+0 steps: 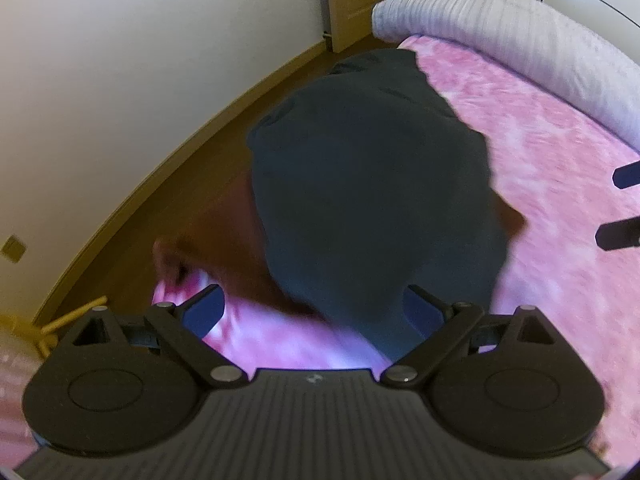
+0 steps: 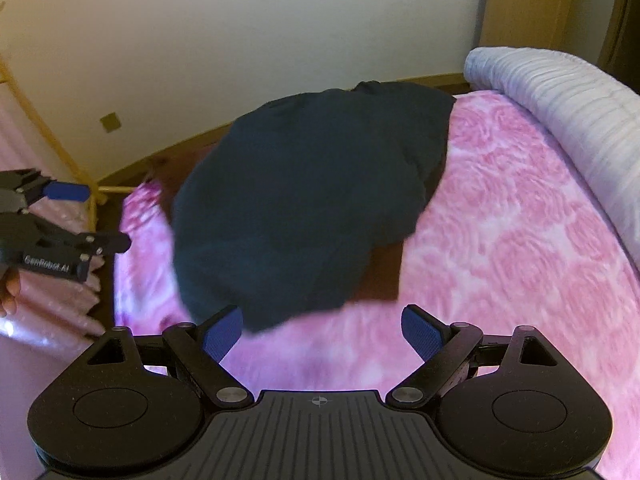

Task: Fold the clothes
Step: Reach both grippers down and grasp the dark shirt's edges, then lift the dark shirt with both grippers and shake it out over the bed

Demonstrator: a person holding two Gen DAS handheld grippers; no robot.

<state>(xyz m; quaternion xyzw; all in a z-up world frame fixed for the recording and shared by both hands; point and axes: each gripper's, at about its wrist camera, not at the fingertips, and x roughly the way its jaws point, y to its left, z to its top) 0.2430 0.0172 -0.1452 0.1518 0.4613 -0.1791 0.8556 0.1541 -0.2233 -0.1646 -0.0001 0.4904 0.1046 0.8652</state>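
A dark navy garment lies spread on the pink rose-patterned bed cover; it also shows in the right wrist view, with a brown patch under its near right edge. My left gripper is open and empty, hovering at the garment's near edge; its right finger overlaps the cloth in the view. My right gripper is open and empty, just short of the garment's near edge. Each gripper shows at the side of the other's view: the left one, the right one.
A rolled pale lavender blanket lies along the bed's far right side. Wooden floor and a white wall border the bed on the left. A wooden rack and pink padding stand at the left.
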